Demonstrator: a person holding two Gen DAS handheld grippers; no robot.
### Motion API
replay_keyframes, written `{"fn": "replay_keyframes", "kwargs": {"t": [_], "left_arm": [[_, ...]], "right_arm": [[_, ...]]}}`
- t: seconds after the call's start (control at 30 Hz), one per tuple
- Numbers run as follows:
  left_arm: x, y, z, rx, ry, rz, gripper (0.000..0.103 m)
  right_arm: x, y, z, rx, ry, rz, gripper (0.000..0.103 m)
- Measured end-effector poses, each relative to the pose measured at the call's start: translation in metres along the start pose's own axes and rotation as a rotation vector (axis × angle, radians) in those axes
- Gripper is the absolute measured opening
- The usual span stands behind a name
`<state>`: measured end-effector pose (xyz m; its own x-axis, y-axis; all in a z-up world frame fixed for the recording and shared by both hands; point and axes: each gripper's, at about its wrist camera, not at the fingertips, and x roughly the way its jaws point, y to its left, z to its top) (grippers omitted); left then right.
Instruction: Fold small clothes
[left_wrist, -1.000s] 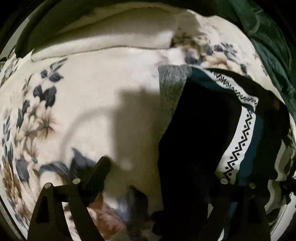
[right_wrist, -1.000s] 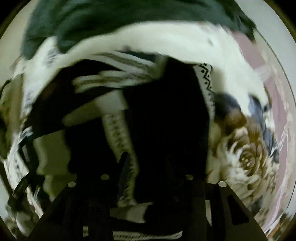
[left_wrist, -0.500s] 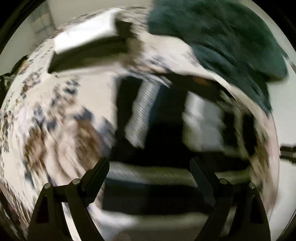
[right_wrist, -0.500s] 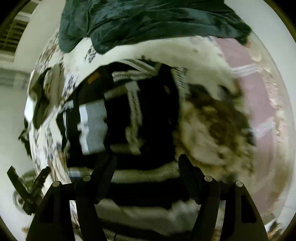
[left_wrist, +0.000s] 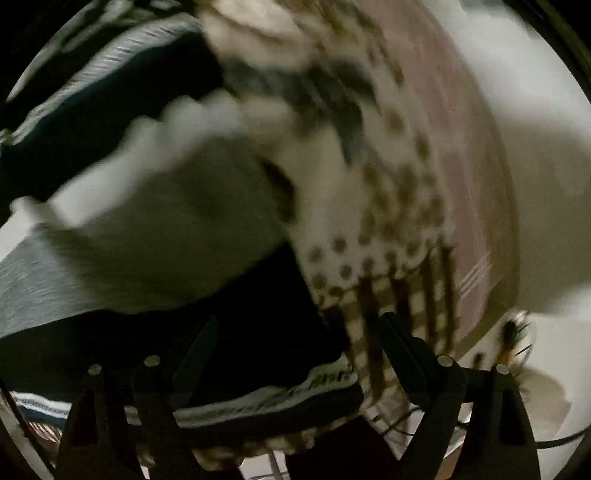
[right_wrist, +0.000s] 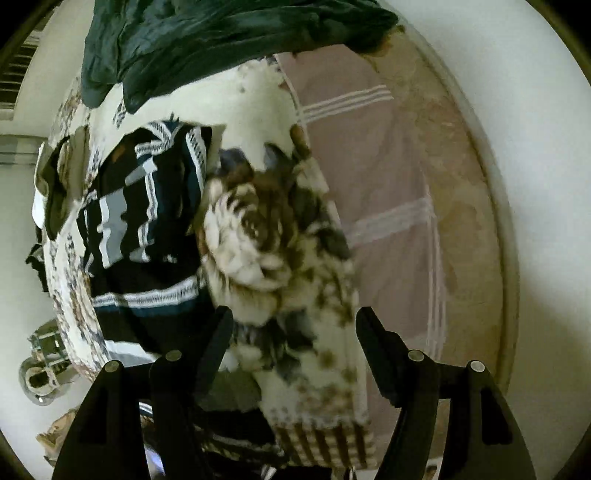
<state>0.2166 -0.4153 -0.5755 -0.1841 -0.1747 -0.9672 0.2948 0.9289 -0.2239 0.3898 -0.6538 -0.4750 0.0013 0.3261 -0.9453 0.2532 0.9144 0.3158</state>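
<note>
A dark knit garment (right_wrist: 147, 229) with white and teal patterned bands lies crumpled on a floral blanket (right_wrist: 258, 229). My right gripper (right_wrist: 294, 310) hovers open above the blanket's big brown flower, just right of the garment, with nothing between its fingers. The left wrist view is blurred. It shows the garment's dark body (left_wrist: 258, 332), a pale grey panel (left_wrist: 129, 258) and a banded hem (left_wrist: 266, 402). My left gripper (left_wrist: 297, 319) hangs over that hem edge, its jaws closing a little. Cloth lies below them, not pinched.
A dark green blanket (right_wrist: 221, 37) is heaped at the far end of the bed. A pink sheet (right_wrist: 369, 184) with white stripes lies to the right, with pale floor beyond. Folded clothes (right_wrist: 59, 184) lie left of the garment, and small items (right_wrist: 40, 369) stand on the floor at lower left.
The left gripper swept fast across the garment, from the blanket on one side to the hem near the pink sheet. The right jaws widened, lifted off the dark cloth and shifted right.
</note>
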Motion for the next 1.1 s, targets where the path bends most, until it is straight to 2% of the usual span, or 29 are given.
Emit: {"fn": "replay_keyframes", "kwargs": {"t": [0.03,0.1,0.13,0.17,0.2,0.27,0.4,0.5,0.6,0.63,0.67,0.7,0.73,0.87,1.0,1.1], "left_arm": [[0.010,-0.005,0.001,0.011,0.006,0.014,0.078],[0.019,-0.006,0.005,0.014,-0.016,0.076,0.049],[0.017,-0.005,0.005,0.009,-0.033,0.075,0.041],[0.011,0.000,0.005,-0.011,-0.065,0.067,0.021],[0.006,0.003,0.005,-0.025,-0.082,0.053,0.007],[-0.007,0.015,0.002,-0.060,-0.106,0.011,0.005],[-0.041,0.033,-0.005,-0.124,-0.175,-0.018,0.004],[-0.065,0.045,-0.010,-0.171,-0.217,-0.045,0.004],[-0.083,0.057,-0.017,-0.206,-0.259,-0.062,0.004],[-0.086,0.062,-0.025,-0.214,-0.274,-0.066,0.004],[-0.091,0.065,-0.030,-0.223,-0.292,-0.065,0.004],[-0.093,0.069,-0.034,-0.232,-0.306,-0.066,0.004],[-0.097,0.079,-0.040,-0.243,-0.317,-0.070,0.004],[-0.119,0.109,-0.058,-0.305,-0.377,-0.078,0.004],[-0.143,0.144,-0.079,-0.376,-0.432,-0.112,0.004],[-0.161,0.173,-0.101,-0.429,-0.468,-0.134,0.004]], "right_arm": [[0.004,0.001,0.006,-0.001,0.000,0.013,0.071],[0.020,0.010,0.027,-0.017,0.004,0.051,0.071],[0.029,0.016,0.041,-0.029,0.003,0.080,0.071],[0.037,0.023,0.053,-0.038,-0.001,0.101,0.071],[0.047,0.031,0.068,-0.050,-0.001,0.133,0.071],[0.063,0.042,0.094,-0.045,-0.001,0.182,0.071],[0.098,0.055,0.145,0.013,0.011,0.274,0.071],[0.140,0.061,0.172,0.097,0.112,0.378,0.071],[0.163,0.072,0.176,0.136,0.159,0.452,0.070],[0.165,0.077,0.177,0.146,0.145,0.469,0.056],[0.166,0.084,0.177,0.149,0.127,0.496,0.030],[0.166,0.090,0.178,0.142,0.122,0.484,0.015],[0.165,0.098,0.178,0.130,0.105,0.437,0.008],[0.146,0.135,0.174,0.063,0.044,0.283,0.008],[0.108,0.176,0.166,-0.017,0.005,0.230,0.007],[0.076,0.234,0.157,-0.104,-0.019,0.203,0.007]]}}
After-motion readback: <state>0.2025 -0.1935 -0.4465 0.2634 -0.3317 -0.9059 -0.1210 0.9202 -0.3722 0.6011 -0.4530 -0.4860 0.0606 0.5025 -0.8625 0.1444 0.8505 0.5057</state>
